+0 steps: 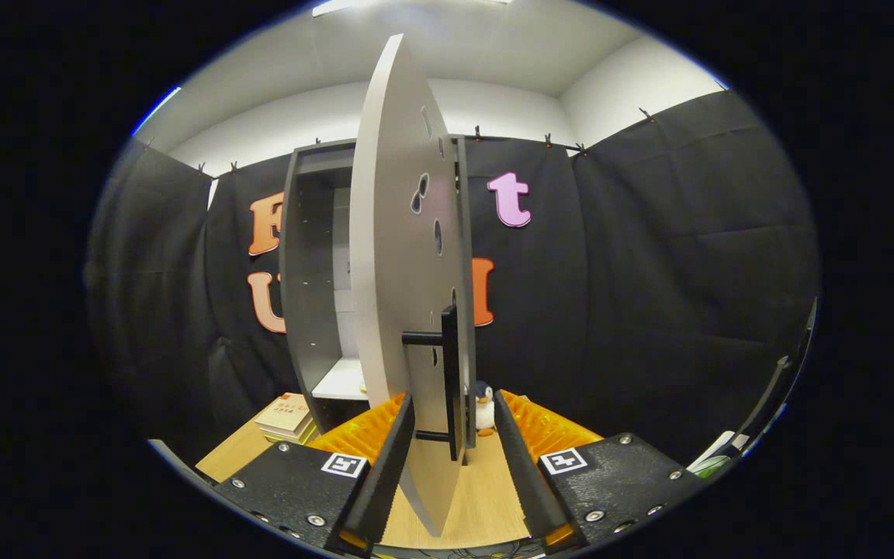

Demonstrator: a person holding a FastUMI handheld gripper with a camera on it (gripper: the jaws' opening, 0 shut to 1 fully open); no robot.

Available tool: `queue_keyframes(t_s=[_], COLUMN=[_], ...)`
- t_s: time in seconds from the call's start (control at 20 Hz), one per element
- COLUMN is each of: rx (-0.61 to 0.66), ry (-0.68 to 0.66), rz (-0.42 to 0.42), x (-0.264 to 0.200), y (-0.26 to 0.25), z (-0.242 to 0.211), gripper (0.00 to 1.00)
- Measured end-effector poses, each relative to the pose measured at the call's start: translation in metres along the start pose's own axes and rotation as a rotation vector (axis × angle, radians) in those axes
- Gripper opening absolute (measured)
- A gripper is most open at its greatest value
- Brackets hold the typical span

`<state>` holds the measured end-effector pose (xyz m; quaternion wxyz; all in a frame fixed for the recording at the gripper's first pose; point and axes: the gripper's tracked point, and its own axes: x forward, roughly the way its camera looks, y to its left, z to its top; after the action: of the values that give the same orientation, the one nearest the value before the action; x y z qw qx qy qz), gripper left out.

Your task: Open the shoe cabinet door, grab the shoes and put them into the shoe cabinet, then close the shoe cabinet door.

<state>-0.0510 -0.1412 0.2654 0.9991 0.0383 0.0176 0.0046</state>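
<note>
A dark grey shoe cabinet (306,295) stands on the wooden table, with a white shelf (341,382) showing inside. Its light grey door (393,256) is swung out towards me, and I see it nearly edge-on. A black bar handle (451,373) sits on the door's right face. My gripper (455,405) is open, with the door's lower edge and the handle between its fingers. The left finger (399,435) lies close against the door's left face. The right finger (511,435) stands a little apart from the handle.
A small penguin toy (483,405) sits on the table (486,497) just beyond the handle, beside the cabinet. Stacked books (285,415) lie to the left of the cabinet's base. Black cloth walls close the booth behind and to both sides.
</note>
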Motion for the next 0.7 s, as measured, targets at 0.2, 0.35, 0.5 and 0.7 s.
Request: queue_keyframes(t_s=[0.2,0.35,0.5,0.7], rx=[0.011,0.016,0.014,0.009], ry=[-0.003,-0.003,0.001,0.016], rz=[0.074,0.113,0.162,0.227], x=[0.012,0.023,0.028,0.046], y=[0.027,0.046,0.065,0.097], z=[-0.001,-0.002,-0.002,-0.007], gripper=[0.67,0.67,0.67,0.68])
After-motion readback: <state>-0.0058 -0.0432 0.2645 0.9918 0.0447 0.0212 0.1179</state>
